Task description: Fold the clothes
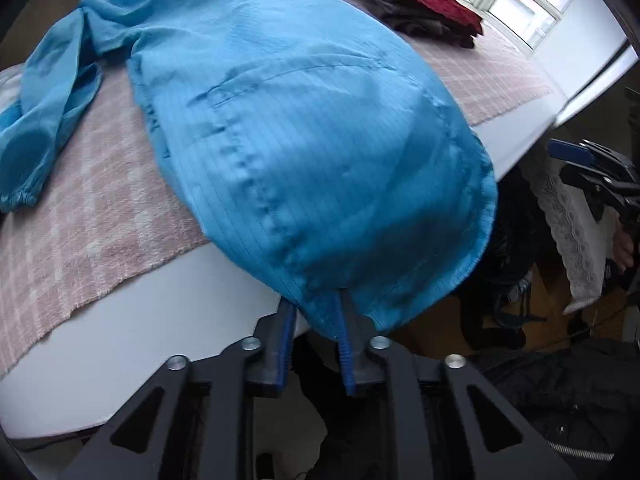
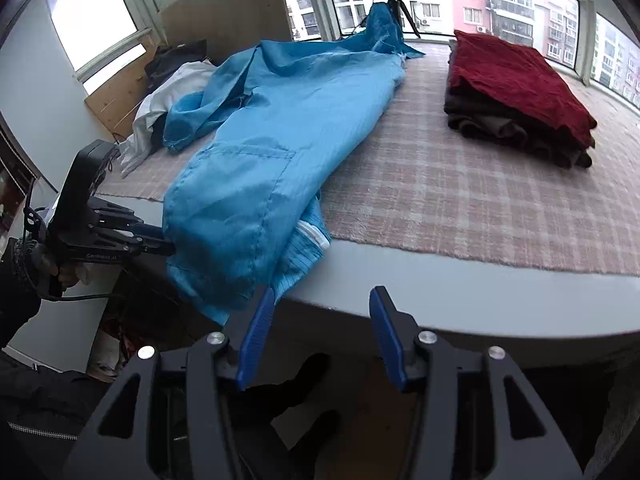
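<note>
The blue garment [image 1: 304, 128] lies spread on the pink checked cloth [image 2: 460, 200] that covers the white bench [image 2: 440, 304], and its lower hem hangs over the near edge. The left gripper [image 1: 316, 320] has its jaws clenched on this hem — the fabric sits between the two blue pads. The right wrist view shows the same grasp from the side: the left gripper [image 2: 160, 244] bites the hanging corner, and a hand [image 2: 66, 274] holds its handle. The right gripper [image 2: 322, 320] is released, its jaws wide apart, just beside the hanging hem but with nothing between them.

Only the left wrist view shows one sleeve [image 1: 44, 120] lying loose on the cloth, apart from the body of the garment. Only the right wrist view shows white fabric [image 2: 160, 108] behind the garment and a tripod [image 2: 396, 4] at the window. The folded stack with a dark red piece on top [image 2: 516, 92] stands well apart from the garment — both views show it.
</note>
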